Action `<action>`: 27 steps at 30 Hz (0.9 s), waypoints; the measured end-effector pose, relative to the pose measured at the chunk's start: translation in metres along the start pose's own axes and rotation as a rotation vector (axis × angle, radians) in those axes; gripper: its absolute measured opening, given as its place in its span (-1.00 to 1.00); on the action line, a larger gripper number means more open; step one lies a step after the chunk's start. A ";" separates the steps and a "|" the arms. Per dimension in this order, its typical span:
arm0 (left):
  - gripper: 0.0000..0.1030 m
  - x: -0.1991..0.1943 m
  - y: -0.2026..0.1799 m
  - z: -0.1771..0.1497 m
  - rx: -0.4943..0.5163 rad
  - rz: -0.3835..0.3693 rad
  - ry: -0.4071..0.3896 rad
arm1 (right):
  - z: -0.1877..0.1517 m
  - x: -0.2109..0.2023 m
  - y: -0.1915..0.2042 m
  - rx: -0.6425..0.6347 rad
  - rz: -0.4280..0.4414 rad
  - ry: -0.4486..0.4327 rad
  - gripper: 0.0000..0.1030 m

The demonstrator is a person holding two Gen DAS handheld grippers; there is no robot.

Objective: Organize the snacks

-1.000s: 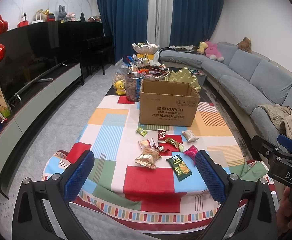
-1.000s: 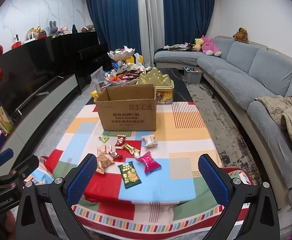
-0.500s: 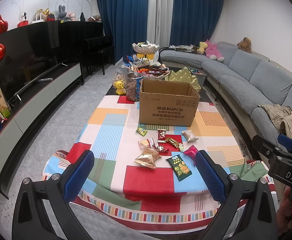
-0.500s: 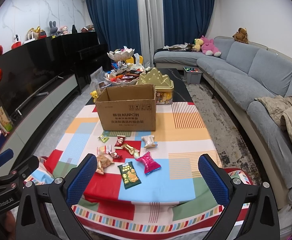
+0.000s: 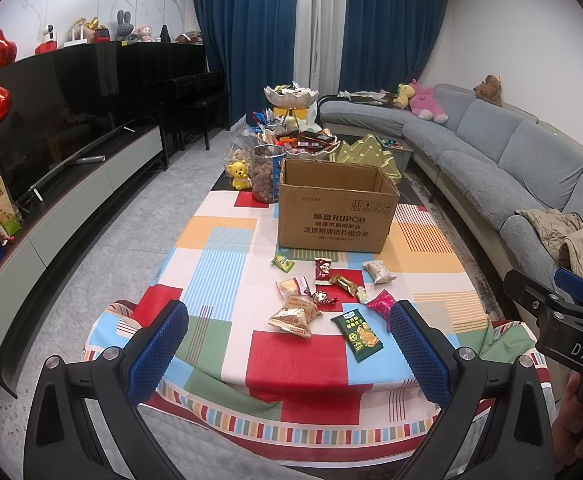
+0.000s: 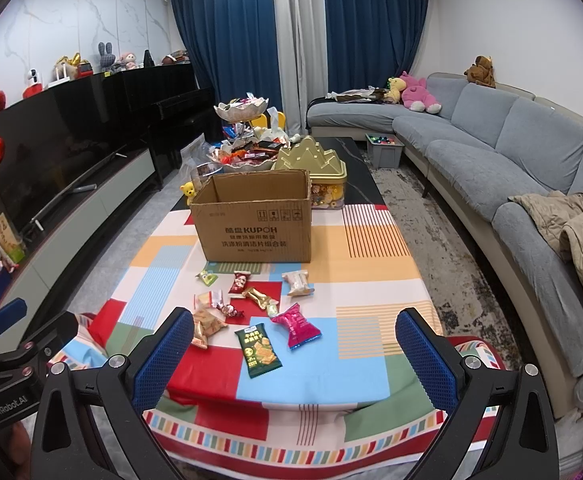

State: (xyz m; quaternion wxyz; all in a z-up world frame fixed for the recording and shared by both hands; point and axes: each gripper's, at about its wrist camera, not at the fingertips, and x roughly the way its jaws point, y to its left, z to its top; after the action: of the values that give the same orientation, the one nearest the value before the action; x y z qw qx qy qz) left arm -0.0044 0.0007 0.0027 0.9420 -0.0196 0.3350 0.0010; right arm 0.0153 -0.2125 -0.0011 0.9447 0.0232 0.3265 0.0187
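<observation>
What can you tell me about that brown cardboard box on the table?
The cardboard box is plain brown corrugated card, standing upright on the patchwork tablecloth with its top open and flaps up. Its near face carries dark print reading KUPOH, Chinese lettering and small handling symbols. What it holds cannot be seen. A gold tin stands just behind it, and loose snack packets lie in front of it, apart from it. Nothing grips it.

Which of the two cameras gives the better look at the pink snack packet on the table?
The right wrist view: the pink packet lies whole and unobstructed. In the left wrist view the packet is smaller and partly behind a blue finger.
</observation>
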 end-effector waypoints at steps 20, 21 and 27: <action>0.99 0.000 0.000 0.000 -0.001 0.000 0.000 | 0.000 0.000 0.002 -0.001 -0.001 -0.002 0.98; 0.99 0.000 0.000 0.000 -0.001 0.000 0.000 | -0.001 0.000 0.001 -0.001 -0.002 -0.001 0.98; 0.99 0.000 0.000 0.000 -0.001 -0.001 0.001 | 0.003 -0.002 0.001 -0.001 -0.003 -0.001 0.98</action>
State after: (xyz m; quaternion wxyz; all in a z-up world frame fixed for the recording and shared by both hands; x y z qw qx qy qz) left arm -0.0046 0.0010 0.0024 0.9418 -0.0201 0.3357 0.0007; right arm 0.0158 -0.2118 0.0020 0.9449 0.0223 0.3260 0.0174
